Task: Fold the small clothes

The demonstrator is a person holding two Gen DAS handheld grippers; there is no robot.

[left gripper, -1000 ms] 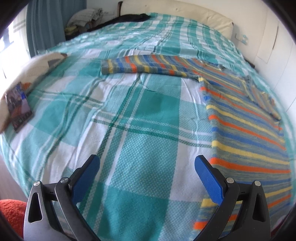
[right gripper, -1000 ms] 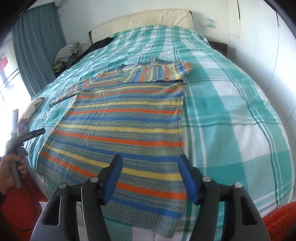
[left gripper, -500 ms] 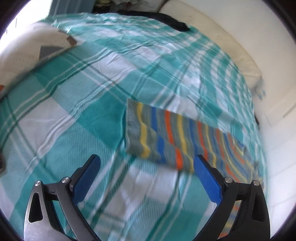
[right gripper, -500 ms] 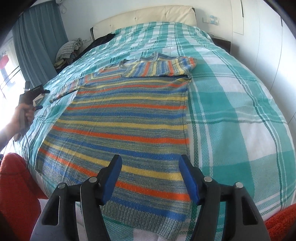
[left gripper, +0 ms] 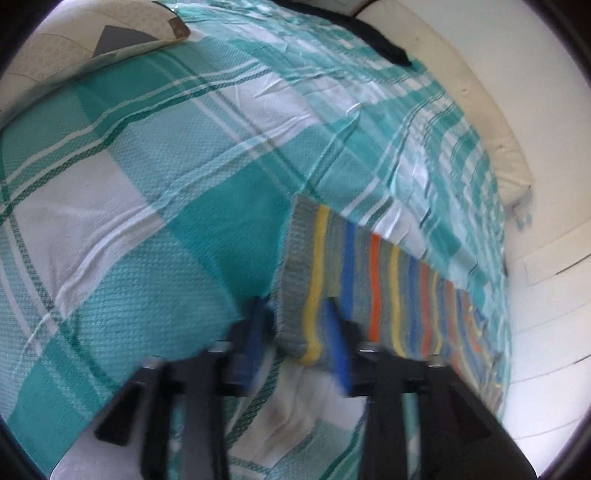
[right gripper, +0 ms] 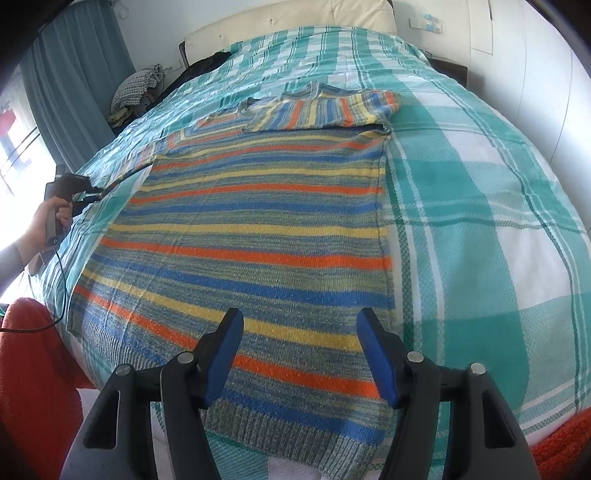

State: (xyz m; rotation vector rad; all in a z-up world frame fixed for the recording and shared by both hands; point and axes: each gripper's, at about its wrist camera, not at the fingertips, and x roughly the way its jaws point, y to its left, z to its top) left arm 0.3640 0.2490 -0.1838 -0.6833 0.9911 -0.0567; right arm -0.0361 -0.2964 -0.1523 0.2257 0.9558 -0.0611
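Note:
A striped sweater (right gripper: 258,229) in orange, yellow, blue and grey lies flat on the bed. One sleeve (right gripper: 321,110) is folded across its chest. The other sleeve (left gripper: 369,280) stretches out over the teal checked bedspread (left gripper: 147,221). My left gripper (left gripper: 295,317) is down at that sleeve's cuff, its jaws closing with the cuff end between them; the view is blurred. In the right wrist view a hand (right gripper: 44,221) holds this left gripper (right gripper: 79,192) at the bed's left side. My right gripper (right gripper: 299,321) hovers open above the sweater's hem, nothing between its fingers.
A patterned pillow (left gripper: 74,48) lies at the bed's left edge. Dark clothing (left gripper: 384,40) and a checked bundle (right gripper: 136,92) sit near the cream headboard (right gripper: 295,18). A teal curtain (right gripper: 74,92) hangs at the left, and orange fabric (right gripper: 29,369) shows below the bed's front edge.
The left gripper swept across the bed to the outstretched sleeve's end, rolled, and its jaws narrowed around the cuff. The right gripper stayed over the hem.

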